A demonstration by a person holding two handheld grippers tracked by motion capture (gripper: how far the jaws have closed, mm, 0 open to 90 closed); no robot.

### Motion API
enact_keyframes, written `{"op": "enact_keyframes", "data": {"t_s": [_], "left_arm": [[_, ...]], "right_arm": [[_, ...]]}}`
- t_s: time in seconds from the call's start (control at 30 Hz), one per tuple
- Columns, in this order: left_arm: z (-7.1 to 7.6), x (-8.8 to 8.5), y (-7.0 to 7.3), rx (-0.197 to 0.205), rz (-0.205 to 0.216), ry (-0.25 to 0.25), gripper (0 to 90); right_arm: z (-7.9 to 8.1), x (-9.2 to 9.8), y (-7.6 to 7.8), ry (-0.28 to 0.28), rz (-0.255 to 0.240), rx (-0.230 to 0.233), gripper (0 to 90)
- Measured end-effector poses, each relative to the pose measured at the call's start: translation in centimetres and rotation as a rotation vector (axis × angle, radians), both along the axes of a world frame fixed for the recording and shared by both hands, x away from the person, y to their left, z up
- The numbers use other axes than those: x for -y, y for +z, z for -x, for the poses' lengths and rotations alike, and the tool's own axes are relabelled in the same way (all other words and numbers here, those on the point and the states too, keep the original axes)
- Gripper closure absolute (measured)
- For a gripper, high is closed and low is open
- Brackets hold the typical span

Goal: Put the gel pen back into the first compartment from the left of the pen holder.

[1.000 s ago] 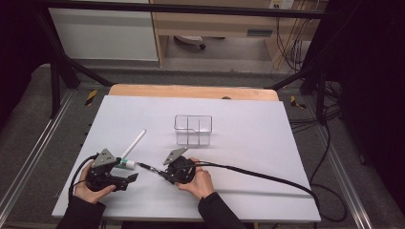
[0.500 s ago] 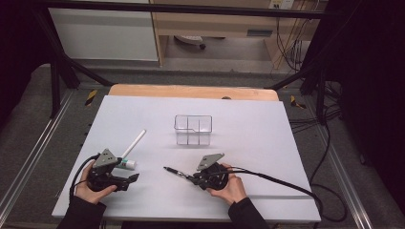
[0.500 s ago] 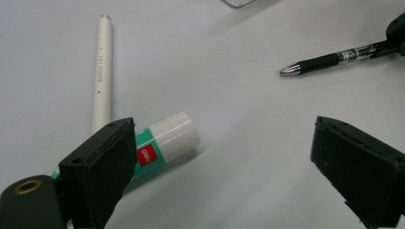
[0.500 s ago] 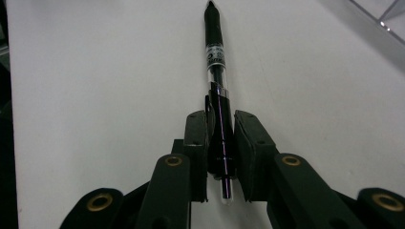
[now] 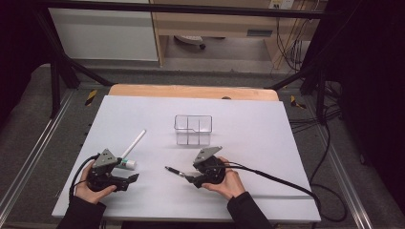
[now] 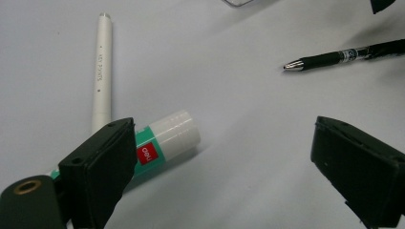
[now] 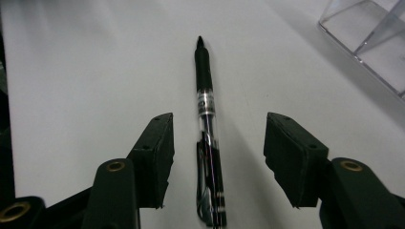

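1. Pen (image 7: pixel 208 138): a black pen with a clear barrel lies flat on the white table (image 5: pixel 267 143), in front of the clear divided box (image 5: pixel 193 130) on the person's side and slightly to the box's left in the high view (image 5: pixel 175 171).

2. In the right gripper view the pen runs lengthwise up the middle of the gap between the two black jaws, its tip pointing away from the gripper. Its rear end lies level with the jaw pads; the tip reaches well past them.

3. Right gripper (image 5: pixel 190 178): its jaws have just been opening and now stand spread, with the pen between them. Neither pad touches the barrel; white table shows on both sides of it.

4. Right hand (image 5: pixel 228 181) holds that gripper low over the table, nearer the person than the box and a little to the box's right.

5. Left gripper (image 5: pixel 134 178): its jaws stand wide apart with only bare table between them. It sits well to the left of the box, held by the left hand (image 5: pixel 88 190).

6. Glue stick (image 6: pixel 165 140): green with a white cap, it lies just behind the left gripper's left jaw in the left gripper view.

7. White stick (image 6: pixel 102 71): it lies just beside the glue stick, slanting towards the box in the high view.

8. From the left gripper view the pen's metal tip (image 6: pixel 293 66) points towards the white stick, well apart from it.
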State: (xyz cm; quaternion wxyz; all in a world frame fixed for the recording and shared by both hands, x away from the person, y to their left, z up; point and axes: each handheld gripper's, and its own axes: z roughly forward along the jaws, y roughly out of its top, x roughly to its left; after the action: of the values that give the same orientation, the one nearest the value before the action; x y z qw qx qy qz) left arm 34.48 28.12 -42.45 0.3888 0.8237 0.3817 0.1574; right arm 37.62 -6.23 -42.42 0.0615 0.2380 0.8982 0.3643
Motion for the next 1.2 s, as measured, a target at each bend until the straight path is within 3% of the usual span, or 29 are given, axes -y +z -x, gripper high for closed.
{"op": "enact_keyframes", "data": {"t_s": [0.27,0.5,0.7,1.2], "left_arm": [[-0.1,-0.1,-0.1,-0.002,0.003,0.001,7.7],[-0.2,-0.3,-0.1,-0.006,0.006,0.007,7.0],[-0.2,-0.3,-0.1,-0.006,0.004,0.006,6.9],[-0.1,-0.2,-0.1,-0.005,0.004,0.003,7.1]], "right_arm": [[-1.8,-4.2,0.1,0.048,0.06,-0.014,49.8],[-2.6,-6.3,-0.5,0.079,0.092,-0.042,61.3],[-3.0,-6.7,-0.8,0.086,0.112,-0.059,70.3],[-3.4,-6.7,-1.2,0.074,0.129,-0.079,80.4]]}}
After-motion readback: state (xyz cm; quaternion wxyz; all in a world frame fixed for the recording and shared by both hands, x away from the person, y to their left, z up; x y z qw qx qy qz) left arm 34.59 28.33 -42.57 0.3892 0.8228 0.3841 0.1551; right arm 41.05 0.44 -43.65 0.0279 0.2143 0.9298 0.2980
